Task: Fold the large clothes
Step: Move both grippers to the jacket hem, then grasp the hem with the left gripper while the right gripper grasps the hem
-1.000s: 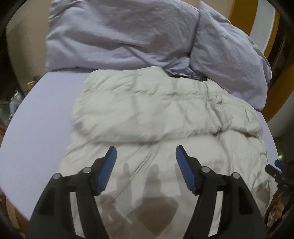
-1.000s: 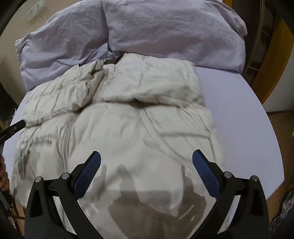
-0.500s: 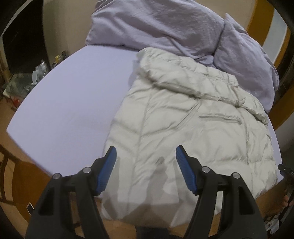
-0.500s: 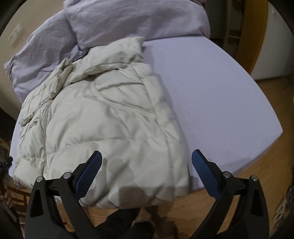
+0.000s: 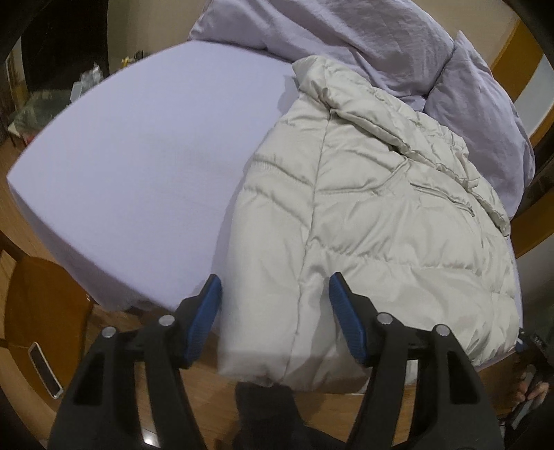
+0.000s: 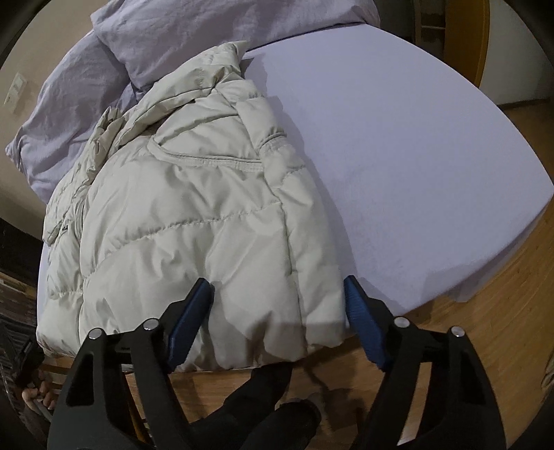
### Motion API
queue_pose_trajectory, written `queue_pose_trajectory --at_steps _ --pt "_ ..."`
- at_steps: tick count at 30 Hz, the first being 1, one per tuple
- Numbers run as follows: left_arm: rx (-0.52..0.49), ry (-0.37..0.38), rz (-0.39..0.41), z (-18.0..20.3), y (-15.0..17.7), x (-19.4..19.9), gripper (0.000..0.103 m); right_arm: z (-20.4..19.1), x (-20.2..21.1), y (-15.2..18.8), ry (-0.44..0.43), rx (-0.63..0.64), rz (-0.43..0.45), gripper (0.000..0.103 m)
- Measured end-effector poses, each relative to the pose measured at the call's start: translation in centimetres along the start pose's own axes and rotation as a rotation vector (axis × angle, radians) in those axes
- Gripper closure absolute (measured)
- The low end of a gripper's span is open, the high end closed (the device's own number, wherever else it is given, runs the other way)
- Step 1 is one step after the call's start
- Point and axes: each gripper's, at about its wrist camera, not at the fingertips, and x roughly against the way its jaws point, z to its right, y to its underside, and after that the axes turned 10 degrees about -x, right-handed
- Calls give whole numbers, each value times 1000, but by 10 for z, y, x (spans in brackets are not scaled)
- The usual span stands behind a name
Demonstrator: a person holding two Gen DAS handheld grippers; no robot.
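Both claws closing — jacket (image 5: 363, 225) hem between the left (image 5: 275, 320) and right (image 6: 278, 323) blue pads, ungripped.

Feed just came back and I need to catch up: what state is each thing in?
Cream quilted puffer jacket: flat on bed, hem overhanging the edge.
Lilac crumpled duvet: bunched beyond the jacket.
Left hand-held gripper: open, straddling the hem, closing.
Right hand-held gripper: open, straddling the hem, closing.
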Motion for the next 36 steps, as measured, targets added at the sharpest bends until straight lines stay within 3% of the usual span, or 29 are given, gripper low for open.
queue_pose_trajectory --at_steps 6,8,11,17,28,36 --pt "27 31 21 2 5 1 53 -4 0 6 -13 24 19 56" --pt "34 43 28 2 6 2 62 -3 1 6 -39 25 14 74" --pt "31 55 49 6 7 5 77 -7 4 4 -47 38 35 86" --pt "21 53 108 13 -4 25 89 -19 21 -4 -56 58 99 91" --pt "-41 32 254 35 -72 69 91 -59 60 -55 -129 106 233 91" --pt "-67 -4 299 48 -137 66 91 -98 62 -105 -155 126 281 91"
